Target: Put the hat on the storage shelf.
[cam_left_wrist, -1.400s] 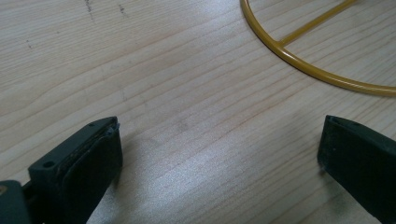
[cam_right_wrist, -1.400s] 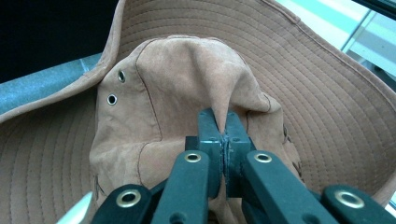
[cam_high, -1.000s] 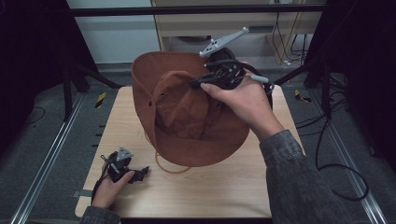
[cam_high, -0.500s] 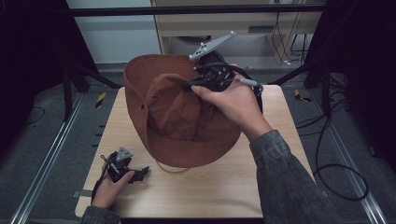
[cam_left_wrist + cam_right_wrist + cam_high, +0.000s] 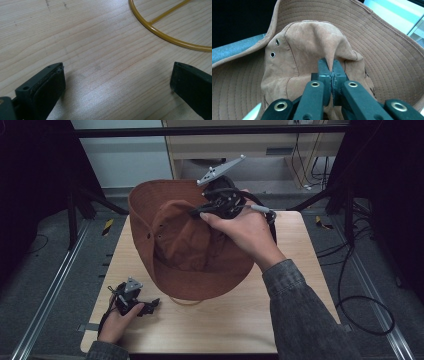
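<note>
Your left gripper (image 5: 150, 305) rests spread and empty on the wooden table (image 5: 300, 270), parked near the yellow wire ring (image 5: 160, 32); farther off, your right gripper (image 5: 331, 66) pinches the crown of the brown wide-brimmed hat (image 5: 185, 240), holding it tilted above the table, likely so it hangs free.

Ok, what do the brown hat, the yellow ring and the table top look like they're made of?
Hat: soft matte suede-like cloth, judging by creases, stitched brim rows and metal eyelets. Ring: probably coated metal wire, thin, smooth and glossy. Table: pale wood or wood-look laminate, with visible grain.
</note>
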